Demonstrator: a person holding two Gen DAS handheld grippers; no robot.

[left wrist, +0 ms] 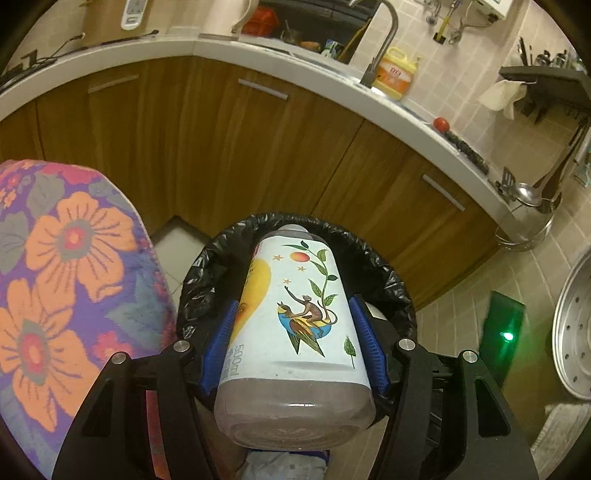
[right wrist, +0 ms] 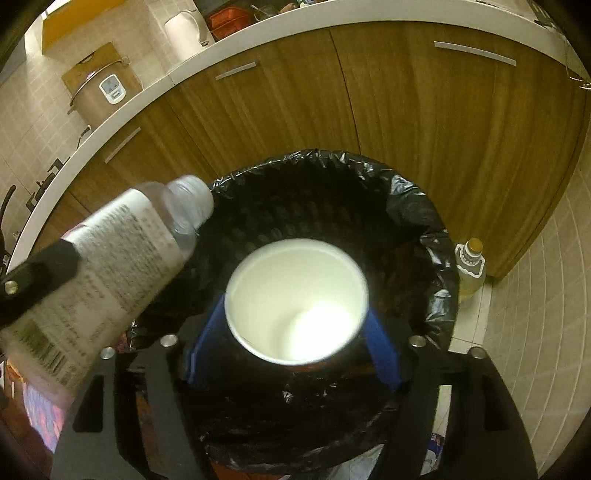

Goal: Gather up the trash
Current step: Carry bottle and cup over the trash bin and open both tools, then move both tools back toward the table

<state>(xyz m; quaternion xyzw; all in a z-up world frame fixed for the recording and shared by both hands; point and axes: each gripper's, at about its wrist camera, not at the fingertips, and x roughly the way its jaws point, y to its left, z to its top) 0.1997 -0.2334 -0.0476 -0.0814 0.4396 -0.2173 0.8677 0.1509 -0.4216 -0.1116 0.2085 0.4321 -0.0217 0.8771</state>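
**A:** Left wrist view, what have you got?

**B:** I see the left gripper (left wrist: 293,332) clamped on a plastic bottle (left wrist: 295,332), blue pads (left wrist: 364,343) pressed to both sides of its body. Label is white with a monkey-and-bird print and "500ml". The neck points forward and away from the camera, base toward the lens. The bottle sits over the trash bin (left wrist: 391,280), which has a black liner folded over the rim. A flowered cloth (left wrist: 70,280) fills the left of the frame. Behind: wood cabinets (left wrist: 236,147), white countertop (left wrist: 207,50), a faucet (left wrist: 384,40), a yellow detergent jug (left wrist: 397,72) and a tomato (left wrist: 440,123) on the counter.

**A:** Right wrist?

**B:** Right gripper (right wrist: 295,321) is closed on a white paper cup (right wrist: 297,301), blue pads (right wrist: 382,350) on either side of it, mouth facing the camera, inside looks empty. The cup is held directly above the bin opening (right wrist: 436,236). The bottle (right wrist: 110,258) comes in from the left, tilted, neck over the bin's rim, small-print side facing me; one black finger of the other gripper (right wrist: 40,273) crosses it. It's blurred. An oil bottle (right wrist: 469,269) stands on the floor just right of the bin. A rice cooker (right wrist: 101,90) and a kettle (right wrist: 186,31) are on the counter.
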